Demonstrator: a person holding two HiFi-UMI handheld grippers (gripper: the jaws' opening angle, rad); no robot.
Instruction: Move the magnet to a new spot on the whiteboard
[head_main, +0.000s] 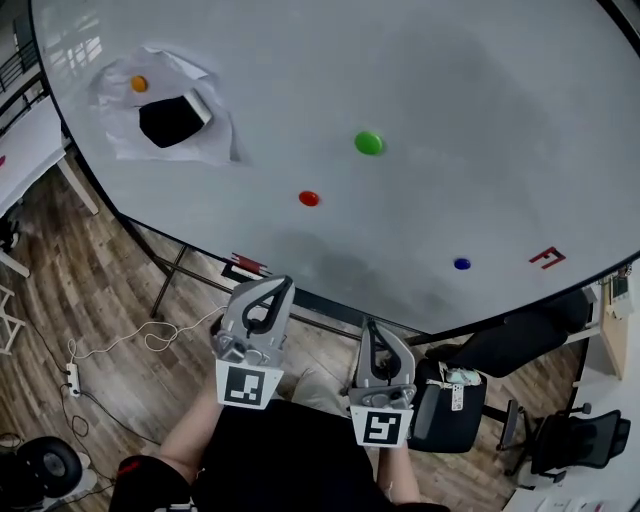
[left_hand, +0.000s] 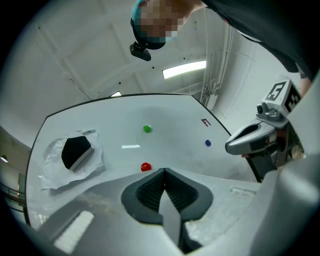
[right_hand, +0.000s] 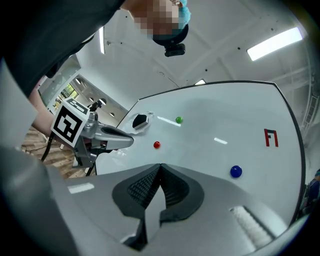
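Several round magnets sit on the whiteboard (head_main: 420, 90): a green magnet (head_main: 369, 143), a red magnet (head_main: 309, 198), a blue magnet (head_main: 461, 264) and an orange magnet (head_main: 139, 84) on crumpled paper. My left gripper (head_main: 277, 285) is held below the board's lower edge, shut and empty. My right gripper (head_main: 371, 330) hangs beside it, also shut with nothing between its jaws. The red magnet (left_hand: 145, 167) shows just past the left jaws, with the green magnet (left_hand: 147, 128) farther off. From the right gripper view the blue magnet (right_hand: 236, 171) lies nearest and the red magnet (right_hand: 157, 145) to the left.
A black eraser (head_main: 173, 118) rests on crumpled white paper (head_main: 120, 130) at the board's upper left. A red "F" mark (head_main: 546, 258) is at the right. Below the board are a wooden floor, a cable with power strip (head_main: 72, 375) and office chairs (head_main: 570, 440).
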